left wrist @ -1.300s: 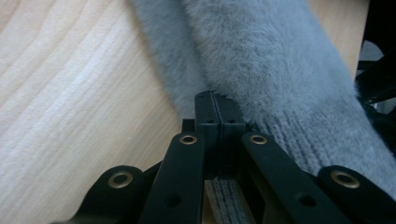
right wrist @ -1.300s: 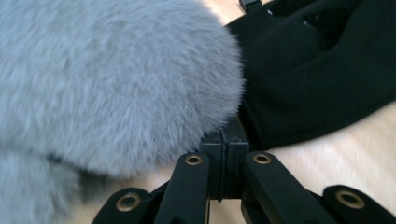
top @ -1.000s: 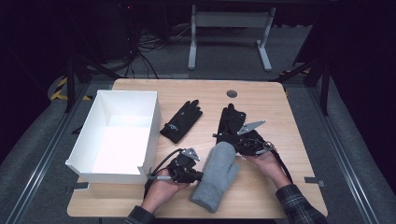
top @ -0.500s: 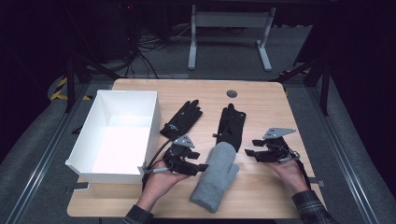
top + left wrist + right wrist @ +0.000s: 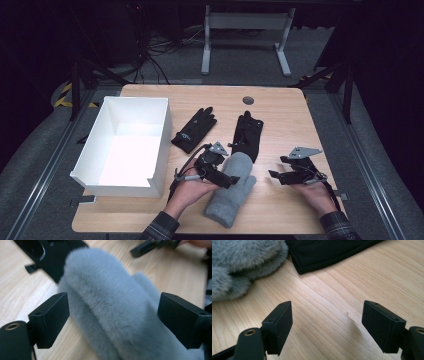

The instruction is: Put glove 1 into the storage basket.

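Grey fluffy mitten [image 5: 112, 307] lies on the surface between the left gripper's [image 5: 112, 320] jaws, which have just been opening. The right gripper's [image 5: 337, 325] jaws, opening too, hold nothing. Farther off, the white box [image 5: 162, 150] is empty; packing seems not started.

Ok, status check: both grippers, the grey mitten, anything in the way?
Left gripper open astride grey mitten, jaws just opened. Right gripper open, nothing between jaws, over bare table. Mitten flat, its tip overlapping black glove. White box left of it.
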A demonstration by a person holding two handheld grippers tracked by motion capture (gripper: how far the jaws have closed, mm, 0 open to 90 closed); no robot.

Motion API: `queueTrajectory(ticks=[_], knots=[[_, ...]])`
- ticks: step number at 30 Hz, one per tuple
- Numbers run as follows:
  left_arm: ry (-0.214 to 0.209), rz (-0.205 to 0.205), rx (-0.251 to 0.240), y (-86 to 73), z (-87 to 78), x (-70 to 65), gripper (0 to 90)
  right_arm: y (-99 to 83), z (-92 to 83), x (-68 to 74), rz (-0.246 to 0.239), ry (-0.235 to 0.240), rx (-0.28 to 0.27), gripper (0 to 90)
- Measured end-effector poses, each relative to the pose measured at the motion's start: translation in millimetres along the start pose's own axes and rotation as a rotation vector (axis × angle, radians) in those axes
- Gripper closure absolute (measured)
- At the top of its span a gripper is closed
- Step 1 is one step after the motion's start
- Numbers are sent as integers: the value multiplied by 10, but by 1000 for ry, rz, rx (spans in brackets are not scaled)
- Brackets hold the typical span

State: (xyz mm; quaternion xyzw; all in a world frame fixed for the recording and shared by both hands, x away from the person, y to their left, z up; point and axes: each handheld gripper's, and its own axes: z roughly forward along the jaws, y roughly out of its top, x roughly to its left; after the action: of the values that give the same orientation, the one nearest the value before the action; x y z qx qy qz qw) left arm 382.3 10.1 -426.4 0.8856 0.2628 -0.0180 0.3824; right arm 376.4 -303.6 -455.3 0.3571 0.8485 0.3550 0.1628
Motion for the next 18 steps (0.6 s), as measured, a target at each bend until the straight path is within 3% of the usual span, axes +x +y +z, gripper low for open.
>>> queueTrajectory(ticks=[5, 9, 14, 18], knots=[[6, -14, 51, -71, 146, 57, 75, -2, 15, 13, -13, -8, 7, 254], [-6, -17, 57, -109, 199, 65, 88, -8, 33, 23, -27, -15, 13, 246], [-54, -31, 67, -138, 224, 91, 191, -12, 45, 32, -34, -20, 16, 235], [-105, -47, 64, -162, 213, 124, 354, -20, 74, 61, -46, -42, 25, 230]])
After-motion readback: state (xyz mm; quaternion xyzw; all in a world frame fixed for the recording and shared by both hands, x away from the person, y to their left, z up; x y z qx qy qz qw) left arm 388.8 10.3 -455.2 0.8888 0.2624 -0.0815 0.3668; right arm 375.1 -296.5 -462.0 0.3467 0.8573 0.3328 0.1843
